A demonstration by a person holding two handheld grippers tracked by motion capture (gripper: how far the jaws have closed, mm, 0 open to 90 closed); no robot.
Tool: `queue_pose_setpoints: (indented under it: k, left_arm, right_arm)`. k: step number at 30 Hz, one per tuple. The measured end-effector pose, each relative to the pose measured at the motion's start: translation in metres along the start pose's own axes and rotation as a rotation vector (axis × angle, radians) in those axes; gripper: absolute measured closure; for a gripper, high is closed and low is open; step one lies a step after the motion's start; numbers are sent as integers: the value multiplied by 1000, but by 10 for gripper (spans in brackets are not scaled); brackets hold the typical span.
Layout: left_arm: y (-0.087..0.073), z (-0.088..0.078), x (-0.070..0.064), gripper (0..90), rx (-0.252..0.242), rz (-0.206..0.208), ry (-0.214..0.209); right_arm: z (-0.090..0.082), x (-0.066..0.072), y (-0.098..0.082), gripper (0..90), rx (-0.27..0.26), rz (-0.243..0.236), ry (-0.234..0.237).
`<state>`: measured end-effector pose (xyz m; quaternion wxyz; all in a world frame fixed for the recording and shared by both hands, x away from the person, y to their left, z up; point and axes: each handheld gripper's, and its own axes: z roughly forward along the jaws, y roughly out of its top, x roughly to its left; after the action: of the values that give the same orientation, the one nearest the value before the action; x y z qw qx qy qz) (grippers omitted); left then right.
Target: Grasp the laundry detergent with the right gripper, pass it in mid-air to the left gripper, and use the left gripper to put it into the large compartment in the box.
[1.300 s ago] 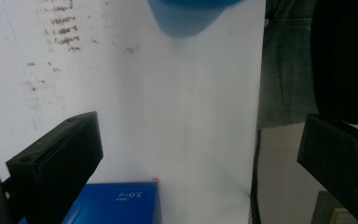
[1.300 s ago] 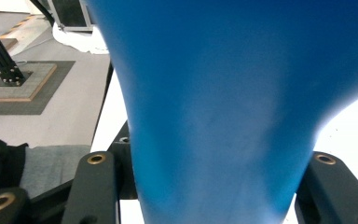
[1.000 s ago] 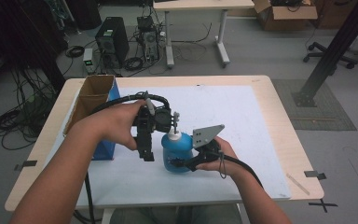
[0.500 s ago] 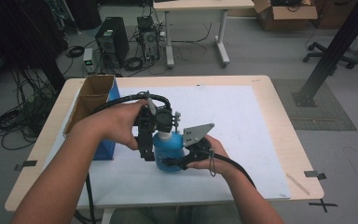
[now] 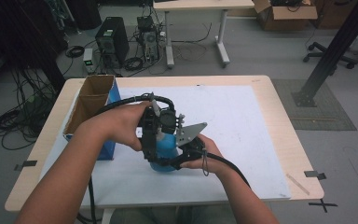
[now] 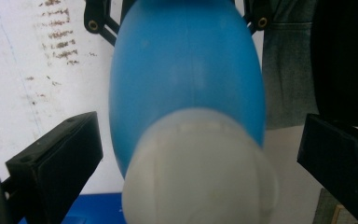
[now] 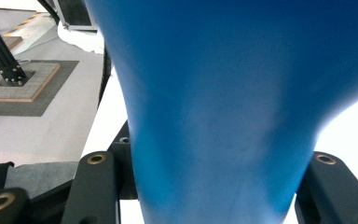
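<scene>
bottle (image 5: 164,148) in right gripper (image 5: 175,161), cardboard box (image 5: 89,103) beside

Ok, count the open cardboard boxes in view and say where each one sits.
2: one brown cardboard box with a blue side on the table's left edge, one brown cardboard box on the floor at top right. Others may be hidden.

From above, both hands and claws hide most of the blue bottle (image 5: 164,154); its white cap (image 6: 200,172) is blurred and cut off.
</scene>
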<state>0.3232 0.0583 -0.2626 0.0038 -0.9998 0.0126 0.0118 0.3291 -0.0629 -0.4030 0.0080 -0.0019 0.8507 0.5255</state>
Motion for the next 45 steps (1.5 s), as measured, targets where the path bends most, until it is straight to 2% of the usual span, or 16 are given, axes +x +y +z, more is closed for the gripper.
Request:
queue_pose_setpoints:
  k: [14,26,45]
  left_arm:
    - [8,3,0,4,2,10,7]
    - [7,5,-1,10,3,9,23]
    - [4,4,0,150,-2,13,32]
  right_arm:
    - [0,1,3,452,-12,-2,-5]
    - [1,2,5,451,-10,1,-4]
    - [3,2,7,451,-18,-4,-7]
